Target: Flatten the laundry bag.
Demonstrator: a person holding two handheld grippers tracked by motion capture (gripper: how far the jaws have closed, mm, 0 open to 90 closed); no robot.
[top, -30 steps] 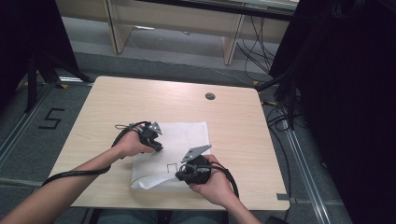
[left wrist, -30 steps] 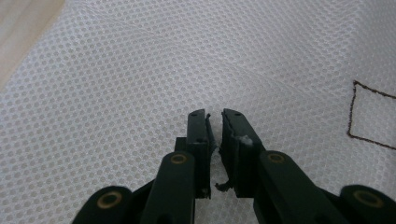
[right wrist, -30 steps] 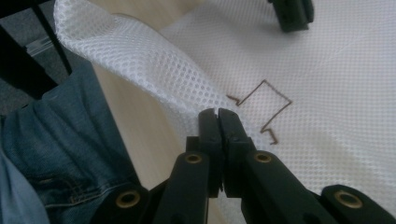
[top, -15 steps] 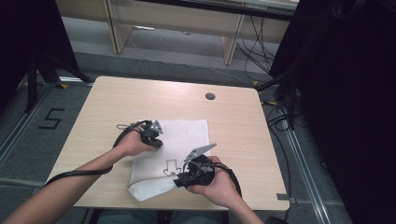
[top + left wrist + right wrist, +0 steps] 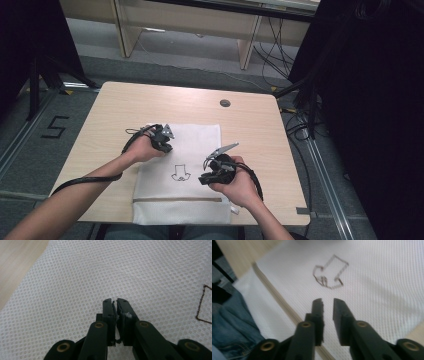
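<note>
1. On the light wooden table (image 5: 120, 107), near our edge, lies the white mesh laundry bag with a small dark printed figure (image 5: 180, 150); it is flat, and a beige zipper band (image 5: 175, 199) crosses its near end.
2. Our left gripper (image 5: 164, 139) sits at the bag's far-left part. In the left gripper view its jaws stand nearly pressed together, a thin slit between the pads, tips low over the mesh (image 5: 75, 277). We cannot tell if any mesh is caught. We judge it pins that side so the cloth stays put.
3. Our right gripper (image 5: 212, 170) hovers over the bag's right middle, just beside the printed figure (image 5: 330, 273). Its jaws have just been closing; a narrow gap is left and nothing lies between them.
4. We judge the right hand is lining up for a pinch of the mesh or a move to the zipper band (image 5: 277, 300), which runs diagonally just left of its tips.
5. Around: a round dark grommet (image 5: 225, 103) in the far tabletop, well apart from the bag; a floor mark shaped like a five (image 5: 54, 127) to the left; cables (image 5: 300, 125) at right.
6. Nothing stands in the way; blue denim (image 5: 234, 322) shows past the bag's near end.
</note>
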